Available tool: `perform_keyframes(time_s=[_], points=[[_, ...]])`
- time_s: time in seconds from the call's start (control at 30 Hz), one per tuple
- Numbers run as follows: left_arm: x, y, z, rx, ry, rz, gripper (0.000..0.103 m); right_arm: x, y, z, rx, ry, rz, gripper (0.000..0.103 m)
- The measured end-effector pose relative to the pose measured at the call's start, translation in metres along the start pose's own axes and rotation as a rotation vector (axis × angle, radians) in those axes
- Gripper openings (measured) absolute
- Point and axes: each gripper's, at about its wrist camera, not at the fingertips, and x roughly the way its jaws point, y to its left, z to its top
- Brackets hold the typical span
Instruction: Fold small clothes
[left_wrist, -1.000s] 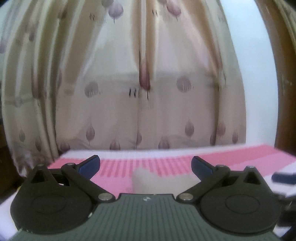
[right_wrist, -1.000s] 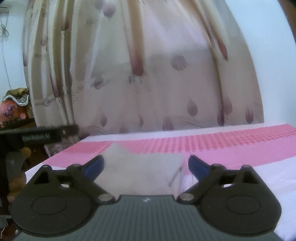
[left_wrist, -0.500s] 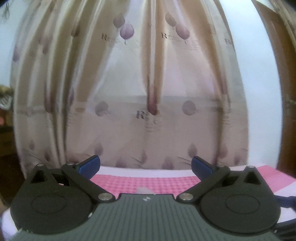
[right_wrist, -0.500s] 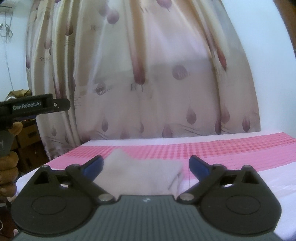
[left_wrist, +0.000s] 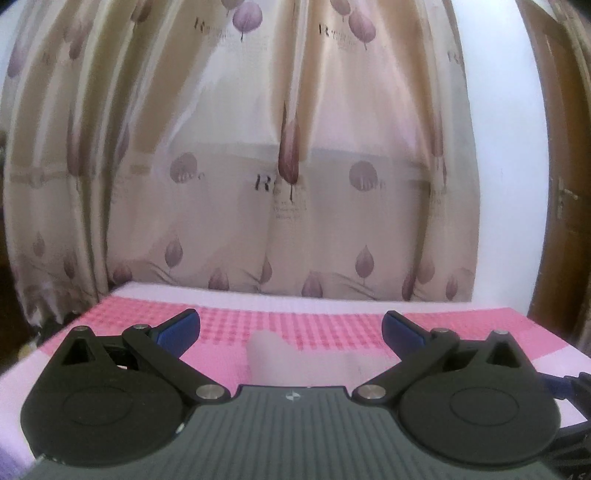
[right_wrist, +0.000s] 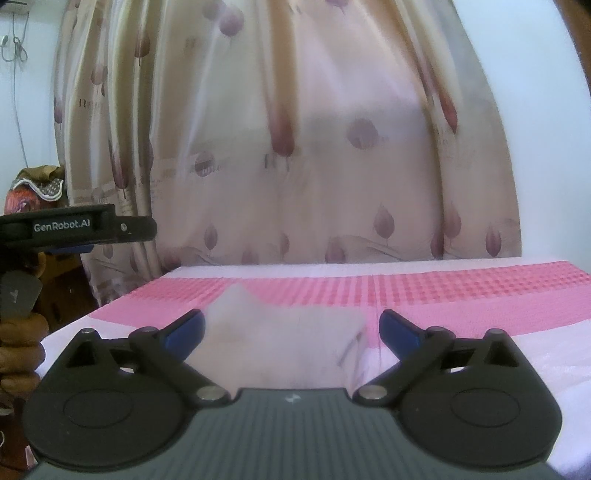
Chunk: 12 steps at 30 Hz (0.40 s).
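A small pale grey-white garment (right_wrist: 280, 347) lies folded flat on the pink checked bed cover (right_wrist: 461, 291). It also shows in the left wrist view (left_wrist: 295, 360) as a pale patch low between the fingers. My right gripper (right_wrist: 291, 326) is open and empty, hovering just in front of the garment. My left gripper (left_wrist: 291, 326) is open and empty, held above the near side of the bed. The left gripper's black body (right_wrist: 74, 229) shows at the left edge of the right wrist view, held by a hand.
A beige curtain with purple leaf prints (left_wrist: 288, 166) hangs behind the bed. A white wall (right_wrist: 546, 147) is at the right. A brown door (left_wrist: 569, 184) stands at the far right. Cluttered items (right_wrist: 33, 188) sit left of the bed.
The left wrist view tilted up toward the curtain, then back down, so more of the bed and garment show again. The right gripper stayed nearly still. Both stayed open.
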Motion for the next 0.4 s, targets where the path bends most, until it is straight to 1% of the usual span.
perform_keyframes(time_s=[0.07, 0.13, 0.27, 0.33, 0.4], points=[[0.005, 0.002, -0.004, -0.006, 0.020, -0.006, 0.103, 0.002, 0.001, -0.002, -0.001, 0.012, -0.001, 0.102], [0.008, 0.001, -0.009, 0.008, 0.033, 0.008, 0.103, 0.003, 0.002, -0.004, -0.006, 0.022, -0.004, 0.102], [0.012, 0.003, -0.021, 0.026, 0.029, 0.042, 0.103, 0.006, 0.004, -0.006, -0.012, 0.038, -0.014, 0.102], [0.014, 0.004, -0.024, 0.025, 0.042, 0.035, 0.103, 0.006, 0.005, -0.006, -0.017, 0.038, -0.015, 0.102], [0.016, 0.004, -0.027, 0.029, 0.044, 0.045, 0.103, 0.006, 0.005, -0.006, -0.022, 0.038, -0.019, 0.102]])
